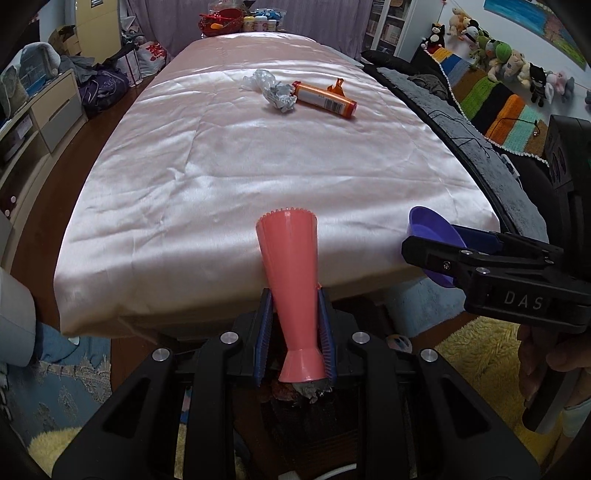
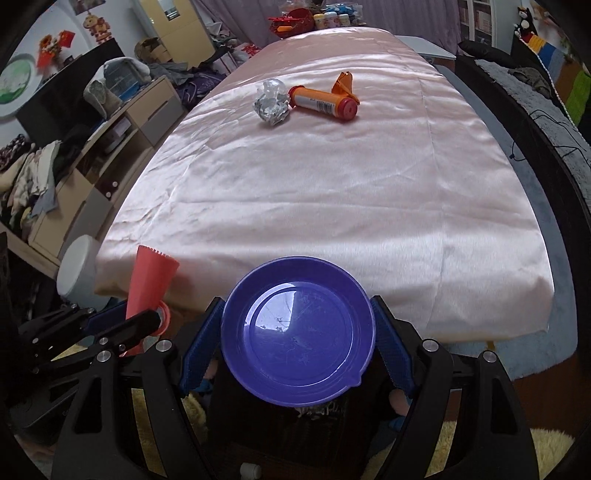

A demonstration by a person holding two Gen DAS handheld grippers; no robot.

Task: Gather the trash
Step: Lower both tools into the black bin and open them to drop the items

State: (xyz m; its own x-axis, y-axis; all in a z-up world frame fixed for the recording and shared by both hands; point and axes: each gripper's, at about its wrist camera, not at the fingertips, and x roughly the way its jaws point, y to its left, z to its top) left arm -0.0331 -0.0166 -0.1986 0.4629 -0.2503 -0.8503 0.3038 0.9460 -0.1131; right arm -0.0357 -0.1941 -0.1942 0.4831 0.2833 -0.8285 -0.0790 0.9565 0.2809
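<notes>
My left gripper (image 1: 295,314) is shut on a pink scraper (image 1: 290,266) with a toothed front edge, held at the near edge of the pink satin table (image 1: 221,166). My right gripper (image 2: 297,332) is shut on a purple bowl (image 2: 295,332), held level in front of the same edge; the bowl also shows in the left wrist view (image 1: 436,232). Far up the table lie the trash: a crumpled foil ball (image 1: 280,96), clear plastic wrap (image 1: 258,79), an orange tube (image 1: 325,99) and an orange wrapper (image 1: 337,86). The trash also shows in the right wrist view: foil (image 2: 271,107), tube (image 2: 321,101).
A dark sofa (image 1: 480,122) with a striped blanket and plush toys runs along the right. Drawers (image 1: 44,118) and piled bags stand on the left. Jars and a red basket (image 1: 221,20) sit at the table's far end. Yellow and blue rugs cover the floor.
</notes>
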